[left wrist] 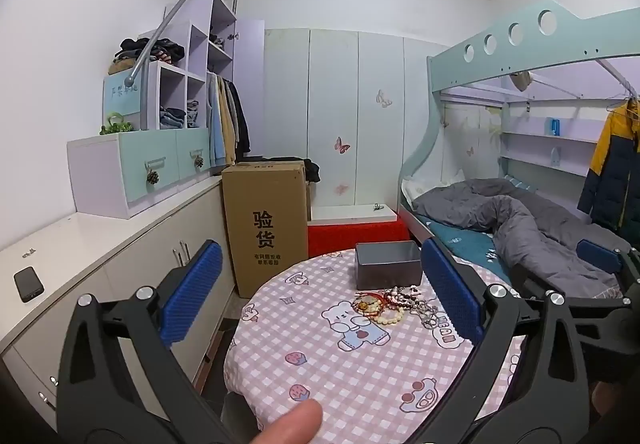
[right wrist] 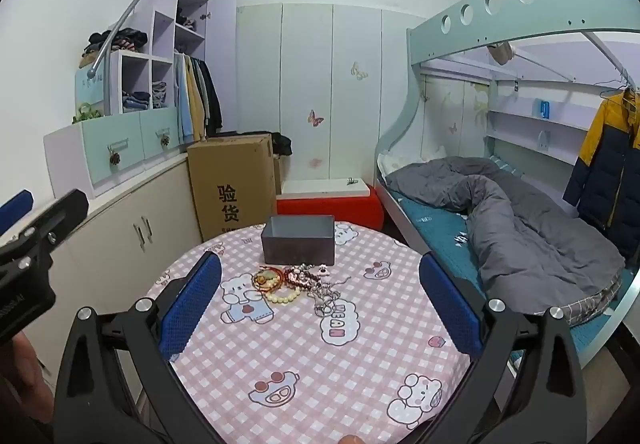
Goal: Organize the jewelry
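Left gripper (left wrist: 320, 296) held above the near side of the round table (left wrist: 360, 384), jaws spread wide, nothing between the blue pads (left wrist: 190, 294). Right gripper (right wrist: 320, 300) likewise wide open and empty, aimed at the same table. Jewelry pile (right wrist: 298, 284) lies on the pink checked cloth beyond both grippers: cream bead bracelet, red cord pieces, silver chain, tangled together; individual items hard to separate. Grey open box (right wrist: 298, 242) stands just behind the pile. Cardboard carton (right wrist: 232, 188) on floor beyond table; bunk bed (right wrist: 500, 204) right.
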A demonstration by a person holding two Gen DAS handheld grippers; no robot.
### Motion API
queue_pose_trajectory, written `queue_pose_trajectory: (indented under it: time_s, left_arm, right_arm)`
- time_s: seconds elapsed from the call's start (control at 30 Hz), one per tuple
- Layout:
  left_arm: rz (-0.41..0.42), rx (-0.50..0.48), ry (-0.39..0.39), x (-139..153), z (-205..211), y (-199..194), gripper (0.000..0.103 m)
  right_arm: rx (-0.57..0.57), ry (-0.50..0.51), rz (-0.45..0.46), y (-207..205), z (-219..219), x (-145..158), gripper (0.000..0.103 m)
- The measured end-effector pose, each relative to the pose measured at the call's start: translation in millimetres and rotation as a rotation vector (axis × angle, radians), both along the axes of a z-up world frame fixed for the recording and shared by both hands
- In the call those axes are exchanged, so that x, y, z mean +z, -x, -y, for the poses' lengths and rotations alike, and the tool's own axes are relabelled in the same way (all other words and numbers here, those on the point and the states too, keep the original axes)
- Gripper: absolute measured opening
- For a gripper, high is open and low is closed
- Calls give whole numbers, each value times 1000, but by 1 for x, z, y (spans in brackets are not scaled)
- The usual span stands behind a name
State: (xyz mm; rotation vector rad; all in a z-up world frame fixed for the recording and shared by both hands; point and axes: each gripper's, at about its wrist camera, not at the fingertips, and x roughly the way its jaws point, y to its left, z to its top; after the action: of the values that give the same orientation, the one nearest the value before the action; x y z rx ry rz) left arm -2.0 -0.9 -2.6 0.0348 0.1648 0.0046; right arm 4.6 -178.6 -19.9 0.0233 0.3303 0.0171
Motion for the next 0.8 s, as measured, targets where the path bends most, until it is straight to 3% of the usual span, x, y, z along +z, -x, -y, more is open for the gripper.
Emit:
queue_pose_trajectory:
  time_s: [0.8]
  left_arm:
    - [44, -43, 46, 6, -11, 12, 97]
  right_arm:
    - [-2, 16, 58, 12, -6, 6, 95]
